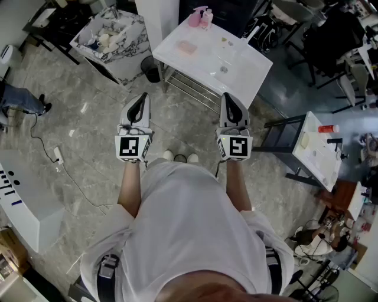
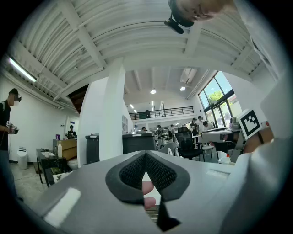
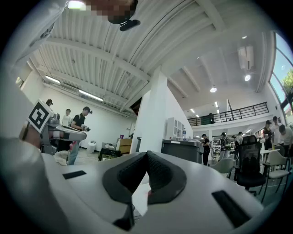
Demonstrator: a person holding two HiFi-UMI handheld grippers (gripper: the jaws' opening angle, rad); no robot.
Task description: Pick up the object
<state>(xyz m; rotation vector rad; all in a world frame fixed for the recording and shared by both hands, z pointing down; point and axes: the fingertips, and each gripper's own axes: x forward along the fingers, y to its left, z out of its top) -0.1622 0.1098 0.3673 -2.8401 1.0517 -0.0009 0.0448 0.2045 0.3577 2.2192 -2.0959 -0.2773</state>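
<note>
The left gripper (image 2: 145, 155) is seen clenched, its ribbed black pads meeting at the tip with nothing caught between them; only a pink shape on a white surface shows through the gap lower down. The right gripper (image 3: 147, 154) is likewise closed tip to tip and empty.

In the head view the left gripper (image 1: 142, 101) and right gripper (image 1: 229, 100) are held side by side, well apart, in front of a person in a white shirt, each with its marker cube (image 1: 133, 147) turned towards the camera. Both are pointed towards a white table (image 1: 248, 76) just beyond them.

On that table a pink block (image 1: 187, 47) is laid flat near the left edge, and pink bottles (image 1: 201, 16) are stood at the far corner. It cannot be told which of these is the object to be picked up; none is touched by either gripper. A marble-patterned table (image 1: 127, 53) is seen to the left on a grey stone floor (image 1: 88, 118).
</note>
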